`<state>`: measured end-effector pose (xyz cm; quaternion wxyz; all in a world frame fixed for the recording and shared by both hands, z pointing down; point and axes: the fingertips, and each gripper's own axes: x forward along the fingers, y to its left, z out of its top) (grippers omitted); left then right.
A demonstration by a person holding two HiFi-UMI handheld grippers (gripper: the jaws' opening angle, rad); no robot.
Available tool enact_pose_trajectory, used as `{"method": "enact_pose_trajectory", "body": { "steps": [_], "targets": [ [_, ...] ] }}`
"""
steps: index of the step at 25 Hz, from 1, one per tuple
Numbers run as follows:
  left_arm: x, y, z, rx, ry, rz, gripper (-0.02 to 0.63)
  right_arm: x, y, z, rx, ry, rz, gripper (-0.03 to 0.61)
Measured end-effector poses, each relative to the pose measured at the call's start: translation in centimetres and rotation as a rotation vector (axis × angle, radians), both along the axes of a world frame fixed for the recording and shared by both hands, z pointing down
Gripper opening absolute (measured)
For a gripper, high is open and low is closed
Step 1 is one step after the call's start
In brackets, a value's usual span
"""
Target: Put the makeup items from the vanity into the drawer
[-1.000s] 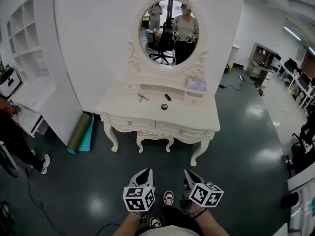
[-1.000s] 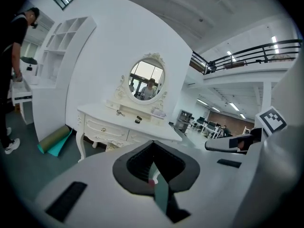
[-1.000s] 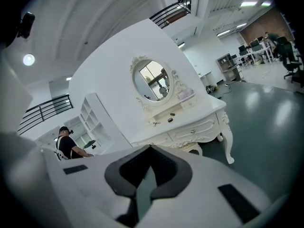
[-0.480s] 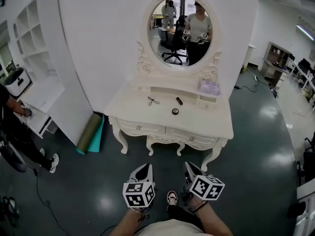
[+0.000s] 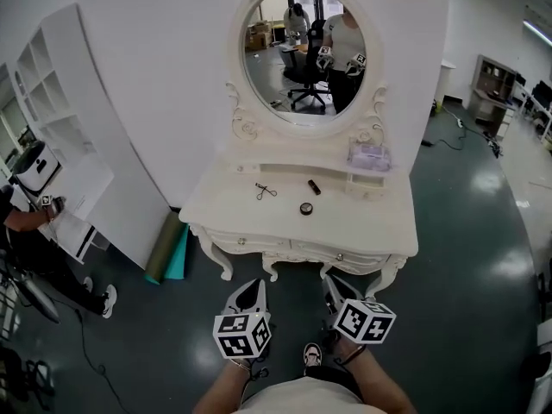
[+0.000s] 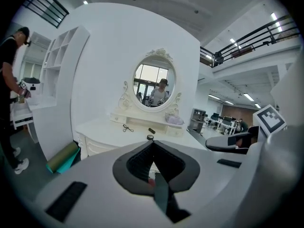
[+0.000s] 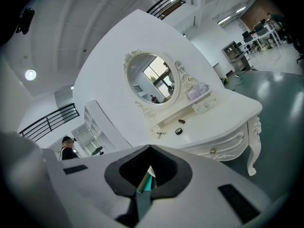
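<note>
While drawers [image 5: 259,241] sit shut, 3 makeup items [image 5: 305,208] top vanity [image 5: 366,224].

Atop the vanity [image 5: 233,207], the mirror [image 5: 293,102] is cropped above.

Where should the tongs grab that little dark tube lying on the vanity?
Probably its middle. The small dark tube lies flat on its side on the vanity top, slanted, so come straight down from above and pinch across its narrow width, not along its length. The round pot sits apart in front of it, so both sides look free.
</note>
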<state>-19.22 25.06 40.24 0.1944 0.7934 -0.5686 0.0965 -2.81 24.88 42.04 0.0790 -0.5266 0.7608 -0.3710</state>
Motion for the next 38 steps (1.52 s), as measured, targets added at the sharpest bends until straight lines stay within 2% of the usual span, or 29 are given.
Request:
{"method": "enact_pose_trajectory", "body": {
  "steps": [12, 17, 23, 32, 38],
  "targets": [
    [2.8, -6.1, 1.8, -0.054, -0.042, -0.026, 0.006, 4.3, -6.3, 3.1, -0.073, -0.046, 0.011, 0.017],
    [2.7, -7.2, 2.8, -0.078, -0.057, -0.035, 0.006, 4.8, -7.4, 4.3, -0.097, -0.043, 0.005, 0.017],
    [1.7, -10.6, 4.3, -0.093, -0.025, -0.060, 0.005, 4.6, -9.7, 5.4, -0.129, -0.008, 0.000, 0.017],
    [-0.5, -20.8, 5.5, -0.086, 0.038, -0.063, 0.006, 4.3, -19.0, 3.8, -0.110, 0.088, 0.038, 0.017],
    [-4.0, -28.5, 5.3, -0.078, 0.062, -0.088, 0.005, 1.6, -26.5, 1.8, -0.081, 0.136, 0.031, 0.017]
  ]
}}
